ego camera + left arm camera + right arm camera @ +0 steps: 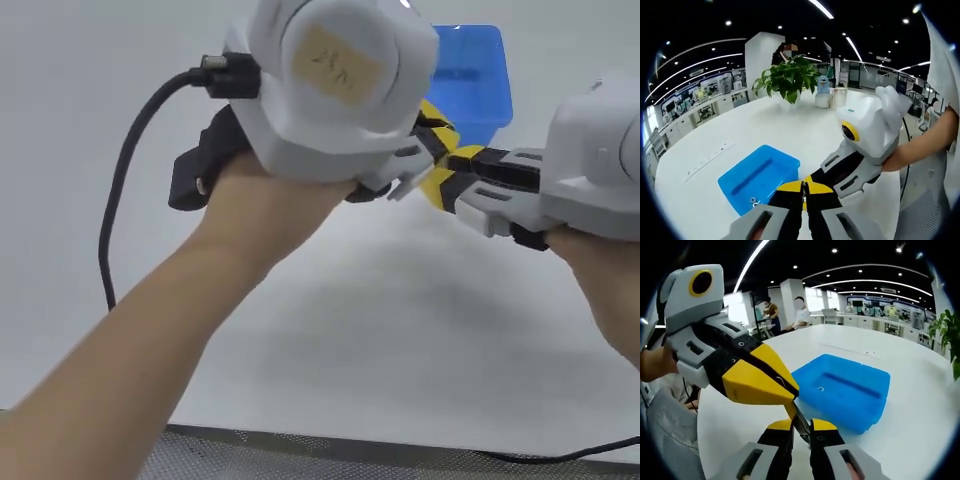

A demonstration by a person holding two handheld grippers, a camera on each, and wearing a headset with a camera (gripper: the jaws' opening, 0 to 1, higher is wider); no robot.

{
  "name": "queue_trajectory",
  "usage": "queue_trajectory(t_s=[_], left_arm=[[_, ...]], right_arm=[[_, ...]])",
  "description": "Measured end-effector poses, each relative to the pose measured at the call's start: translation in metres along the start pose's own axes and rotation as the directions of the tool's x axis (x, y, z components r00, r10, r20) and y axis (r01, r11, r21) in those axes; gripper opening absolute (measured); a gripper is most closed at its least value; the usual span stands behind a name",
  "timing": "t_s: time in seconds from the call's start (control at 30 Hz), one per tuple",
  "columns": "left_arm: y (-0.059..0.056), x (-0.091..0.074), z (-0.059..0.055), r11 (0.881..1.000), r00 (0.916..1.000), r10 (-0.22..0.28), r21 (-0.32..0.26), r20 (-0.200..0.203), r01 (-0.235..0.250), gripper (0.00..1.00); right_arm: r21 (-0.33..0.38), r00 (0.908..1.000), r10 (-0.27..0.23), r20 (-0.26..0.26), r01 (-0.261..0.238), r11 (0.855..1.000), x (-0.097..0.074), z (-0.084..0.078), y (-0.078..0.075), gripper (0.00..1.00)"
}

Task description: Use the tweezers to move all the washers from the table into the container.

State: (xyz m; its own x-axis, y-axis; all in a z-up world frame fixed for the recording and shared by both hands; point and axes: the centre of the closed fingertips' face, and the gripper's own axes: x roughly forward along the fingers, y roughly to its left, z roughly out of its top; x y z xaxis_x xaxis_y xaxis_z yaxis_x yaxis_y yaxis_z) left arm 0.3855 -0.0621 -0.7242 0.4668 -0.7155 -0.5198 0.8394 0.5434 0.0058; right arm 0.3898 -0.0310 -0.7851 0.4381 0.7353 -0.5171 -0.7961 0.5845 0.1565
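The blue container stands on the white table, beyond both grippers. In the left gripper view a few small washers lie in the blue container; in the right gripper view one washer lies on its floor. My left gripper and right gripper meet tip to tip above the table, both shut. The thin dark tweezers run from the left gripper's yellow tip down into my right gripper. In the left gripper view my left gripper is closed, touching the right gripper.
A black cable hangs from the left gripper over the table's left side. The table's front edge runs close to the person. A potted plant and small containers stand at the table's far end; people stand in the background.
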Motion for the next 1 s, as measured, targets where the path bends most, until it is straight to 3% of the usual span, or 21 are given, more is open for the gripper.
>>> queue_trajectory(t_s=[0.27,0.4,0.5,0.6,1.0], left_arm=[[-0.007,0.003,0.002,0.997,0.9992,-0.039,0.067,-0.003,0.039,0.00],[-0.009,0.005,0.003,0.996,0.9971,-0.077,0.050,0.004,0.076,0.00],[-0.006,0.004,0.003,0.994,0.9963,-0.086,0.066,-0.002,0.086,0.00],[-0.006,0.002,0.006,0.993,0.9960,-0.089,0.078,0.002,0.089,0.00],[-0.005,-0.014,0.040,0.995,0.9932,-0.080,0.072,0.085,0.073,0.00]], right_arm=[[-0.096,0.9995,-0.007,-0.030,0.004,0.995,-0.003,-0.003,0.001,0.05],[-0.098,0.9995,-0.005,-0.030,0.002,0.995,-0.005,-0.003,-0.001,0.05],[-0.153,0.9984,-0.022,-0.052,0.013,0.988,-0.006,-0.003,0.001,0.04],[-0.155,0.9985,-0.024,-0.049,0.016,0.988,-0.008,0.000,0.001,0.04],[-0.249,0.9975,-0.069,-0.013,0.064,0.967,-0.026,0.031,-0.002,0.03]])
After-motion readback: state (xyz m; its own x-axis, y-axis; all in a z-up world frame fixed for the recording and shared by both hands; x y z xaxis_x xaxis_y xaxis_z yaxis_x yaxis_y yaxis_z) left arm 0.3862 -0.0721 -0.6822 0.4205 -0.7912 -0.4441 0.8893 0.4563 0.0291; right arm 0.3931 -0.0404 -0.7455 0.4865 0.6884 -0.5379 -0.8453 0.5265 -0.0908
